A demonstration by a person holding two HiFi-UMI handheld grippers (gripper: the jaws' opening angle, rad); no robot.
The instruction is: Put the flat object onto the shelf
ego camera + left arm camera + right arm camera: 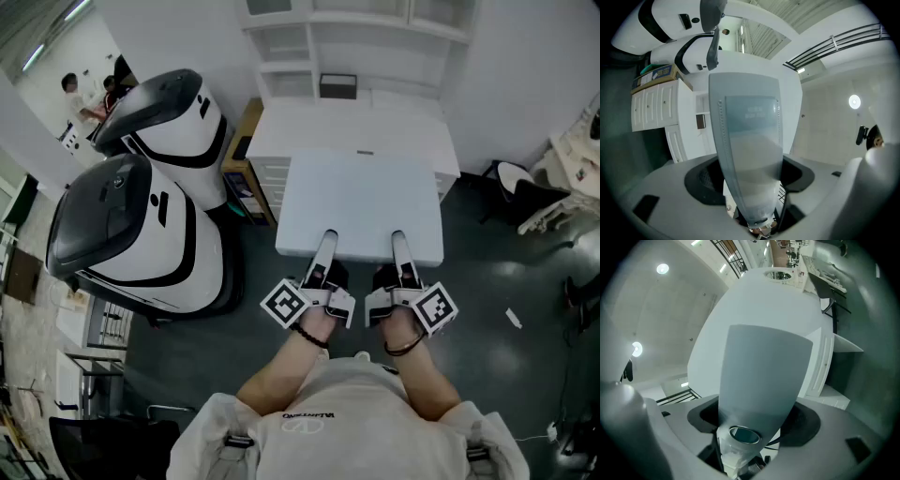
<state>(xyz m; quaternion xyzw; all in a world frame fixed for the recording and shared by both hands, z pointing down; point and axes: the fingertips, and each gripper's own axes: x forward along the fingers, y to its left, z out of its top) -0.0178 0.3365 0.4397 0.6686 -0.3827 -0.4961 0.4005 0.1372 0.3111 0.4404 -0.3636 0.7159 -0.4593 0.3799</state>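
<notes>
A flat white board (361, 206) hangs level over the dark floor in the head view, in front of a white cabinet (356, 127) with a white shelf unit (356, 47) behind it. My left gripper (323, 251) and right gripper (401, 251) both clamp the board's near edge, side by side, with one jaw of each lying on top of it. In the left gripper view a grey jaw fills the middle and the board (790, 108) runs beside it. In the right gripper view the board (740, 305) stretches away above the grey jaw.
Two big white-and-black machines (141, 234) (169, 108) stand at the left. A wooden cart (246, 159) sits beside the cabinet. A dark box (337, 86) rests on the shelf unit. A white chair (562, 187) is at the right. People (80, 94) are far back left.
</notes>
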